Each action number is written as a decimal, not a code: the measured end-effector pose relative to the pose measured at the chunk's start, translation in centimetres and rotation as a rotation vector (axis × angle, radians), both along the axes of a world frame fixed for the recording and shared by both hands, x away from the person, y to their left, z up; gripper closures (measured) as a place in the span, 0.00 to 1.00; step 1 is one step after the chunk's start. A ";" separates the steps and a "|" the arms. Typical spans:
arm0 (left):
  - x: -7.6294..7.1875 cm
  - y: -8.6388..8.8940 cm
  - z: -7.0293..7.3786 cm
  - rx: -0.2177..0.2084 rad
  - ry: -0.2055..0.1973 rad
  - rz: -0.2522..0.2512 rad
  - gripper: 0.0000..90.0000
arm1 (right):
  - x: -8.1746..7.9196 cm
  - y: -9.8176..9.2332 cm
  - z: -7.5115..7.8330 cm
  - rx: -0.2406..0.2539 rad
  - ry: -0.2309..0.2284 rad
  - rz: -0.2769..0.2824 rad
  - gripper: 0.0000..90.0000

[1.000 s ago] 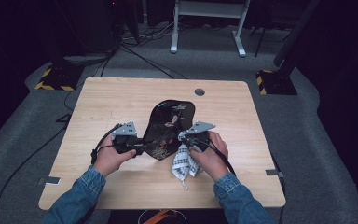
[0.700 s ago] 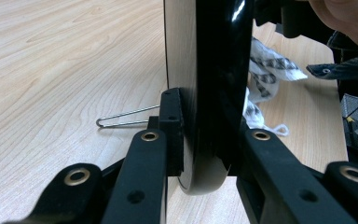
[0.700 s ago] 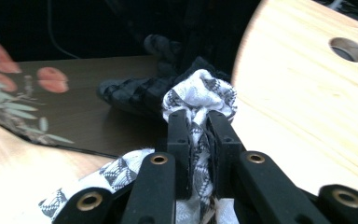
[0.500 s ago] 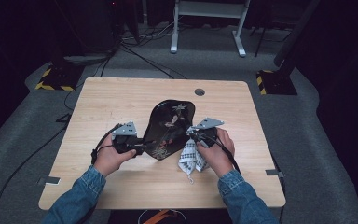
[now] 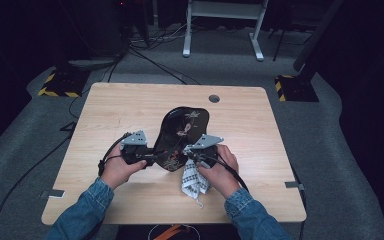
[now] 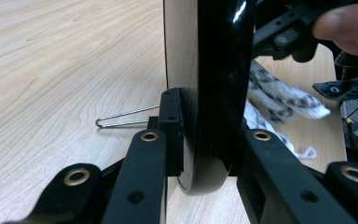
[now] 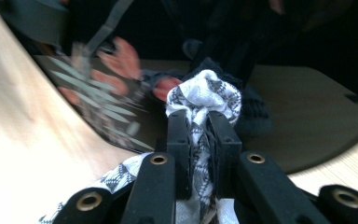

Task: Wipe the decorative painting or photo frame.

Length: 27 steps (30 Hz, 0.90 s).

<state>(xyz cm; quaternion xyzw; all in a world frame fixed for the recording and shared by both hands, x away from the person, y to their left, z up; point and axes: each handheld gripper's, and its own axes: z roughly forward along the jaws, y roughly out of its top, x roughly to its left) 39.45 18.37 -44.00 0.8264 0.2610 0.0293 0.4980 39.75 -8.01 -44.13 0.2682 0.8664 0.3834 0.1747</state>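
Observation:
A glossy black tray (image 5: 184, 125) with a flower pattern lies mid-table, its near end lifted. My left gripper (image 5: 154, 159) is shut on the tray's near left edge. In the left gripper view the tray (image 6: 214, 84) stands edge-on between the jaws of that gripper (image 6: 209, 140). My right gripper (image 5: 194, 152) is shut on a white patterned cloth (image 5: 194, 181) and rests at the tray's near right edge. In the right gripper view the cloth (image 7: 206, 93) bunches above the tips of that gripper (image 7: 199, 135), pressed against the blurred tray (image 7: 103, 105).
The wooden table (image 5: 120, 105) has a round grommet hole (image 5: 213, 98) at the back. A thin bent wire (image 6: 121, 120) sticks out beside the left jaw. A person's hands and denim sleeves come in from the front edge. Cables trail off the table's left side.
My right hand with the cloth slid slightly right, then back left along the tray's near edge. The left gripper and the tray stayed put.

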 end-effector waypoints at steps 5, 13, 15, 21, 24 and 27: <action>0.0 0.1 0.0 0.000 0.000 0.005 0.87 | -0.6 1.2 0.4 0.010 -0.003 0.043 0.91; 0.0 0.1 0.0 0.000 -0.002 0.003 0.87 | 0.1 0.1 -0.2 -0.009 0.008 0.005 0.91; 0.0 0.1 0.0 0.001 -0.002 0.002 0.87 | 0.4 -0.6 -0.3 -0.016 0.008 -0.015 0.91; 0.0 0.1 0.0 -0.001 -0.001 0.000 0.86 | 1.4 -2.3 -0.7 -0.020 0.012 -0.081 0.91; 0.0 0.1 -0.1 -0.002 -0.001 0.001 0.86 | 1.9 -3.1 -0.7 -0.022 0.010 -0.113 0.91; 0.0 0.1 -0.1 -0.003 -0.002 0.001 0.86 | 2.3 -3.8 -0.7 -0.023 0.007 -0.139 0.91</action>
